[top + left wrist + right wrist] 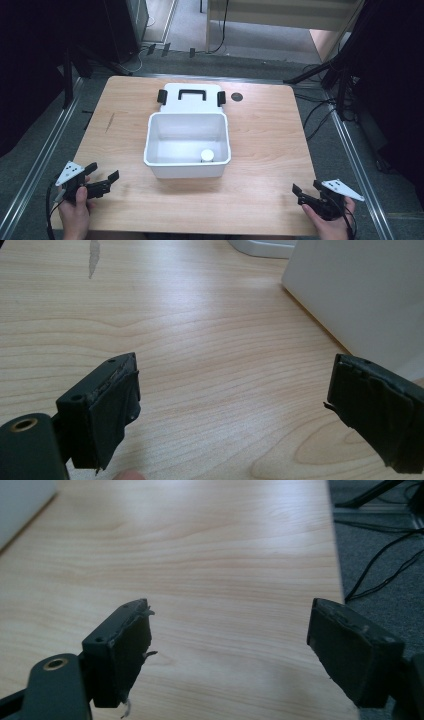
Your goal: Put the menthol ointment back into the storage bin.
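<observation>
White box sits between left tool and right tool, both gaping, empty.

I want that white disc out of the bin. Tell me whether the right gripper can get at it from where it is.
Probably yes. The bin is open on top, its lid lying behind it, and the disc sits alone near the front right corner. The right gripper is open and holds nothing; it would need to come over the front wall.
</observation>
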Tool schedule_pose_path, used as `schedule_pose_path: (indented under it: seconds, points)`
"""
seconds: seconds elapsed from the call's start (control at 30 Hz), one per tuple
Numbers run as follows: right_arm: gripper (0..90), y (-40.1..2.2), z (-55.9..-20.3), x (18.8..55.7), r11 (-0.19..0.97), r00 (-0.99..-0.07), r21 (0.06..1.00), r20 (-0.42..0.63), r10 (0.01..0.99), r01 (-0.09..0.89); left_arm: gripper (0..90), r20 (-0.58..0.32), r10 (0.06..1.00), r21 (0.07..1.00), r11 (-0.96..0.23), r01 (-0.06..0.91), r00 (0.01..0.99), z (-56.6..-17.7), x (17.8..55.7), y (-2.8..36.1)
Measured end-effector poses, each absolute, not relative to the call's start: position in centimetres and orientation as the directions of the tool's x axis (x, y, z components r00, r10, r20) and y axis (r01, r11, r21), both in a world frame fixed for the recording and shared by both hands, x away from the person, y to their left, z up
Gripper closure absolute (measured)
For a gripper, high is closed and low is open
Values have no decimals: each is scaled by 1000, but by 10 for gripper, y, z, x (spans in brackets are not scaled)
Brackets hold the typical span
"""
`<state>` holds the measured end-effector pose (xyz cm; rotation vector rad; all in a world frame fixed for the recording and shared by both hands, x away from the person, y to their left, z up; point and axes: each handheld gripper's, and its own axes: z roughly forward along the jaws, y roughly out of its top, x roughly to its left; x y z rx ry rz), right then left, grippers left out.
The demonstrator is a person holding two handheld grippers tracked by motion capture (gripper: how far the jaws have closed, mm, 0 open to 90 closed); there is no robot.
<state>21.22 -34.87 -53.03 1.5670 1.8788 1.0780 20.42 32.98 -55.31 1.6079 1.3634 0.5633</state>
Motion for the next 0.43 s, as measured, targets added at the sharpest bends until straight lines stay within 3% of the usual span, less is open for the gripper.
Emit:
schedule_pose_path:
  seconds: [0.17,0.43]
  points:
    - [214,-366,-538,202,-68,-171,840,188,967,538,76,-210,936,858,39,512,282,-553,204,330]
    - [222,-365,-543,201,-74,-158,839,187,969,540,76,-220,934,859,49,510,281,-553,203,331]
